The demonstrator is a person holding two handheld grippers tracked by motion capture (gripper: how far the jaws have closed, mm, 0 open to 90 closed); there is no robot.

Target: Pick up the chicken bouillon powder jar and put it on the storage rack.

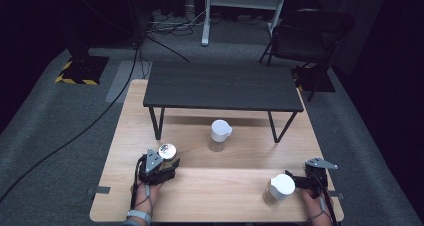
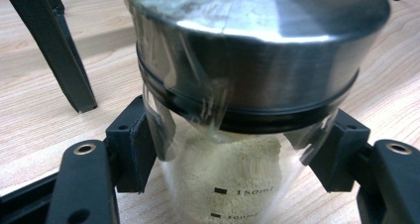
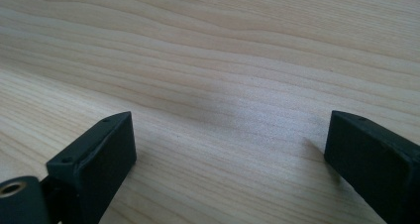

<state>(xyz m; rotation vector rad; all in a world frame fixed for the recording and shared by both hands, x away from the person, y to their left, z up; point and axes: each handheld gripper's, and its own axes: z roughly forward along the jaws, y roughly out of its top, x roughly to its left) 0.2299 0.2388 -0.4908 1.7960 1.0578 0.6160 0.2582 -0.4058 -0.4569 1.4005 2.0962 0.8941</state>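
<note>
A glass jar (image 2: 233,184) with a steel lid (image 2: 257,50) holds pale yellow grains and has volume marks printed on it. My left gripper (image 2: 233,154) is shut on it just under the lid, a pad pressed against the glass on each side. From above, this jar (image 1: 167,151) stands at the table's front left with the left gripper (image 1: 166,162) behind it. A white-lidded jar (image 1: 279,188) stands at the front right. My right gripper (image 1: 301,182) is just to its right. The right gripper (image 3: 230,144) is open over bare wood.
A black low bench (image 1: 222,86) stands across the back half of the wooden table (image 1: 220,196); one of its legs (image 2: 59,50) is close by on the left. A second white-lidded jar (image 1: 219,134) stands under the bench's front edge. A chair (image 1: 310,33) is beyond.
</note>
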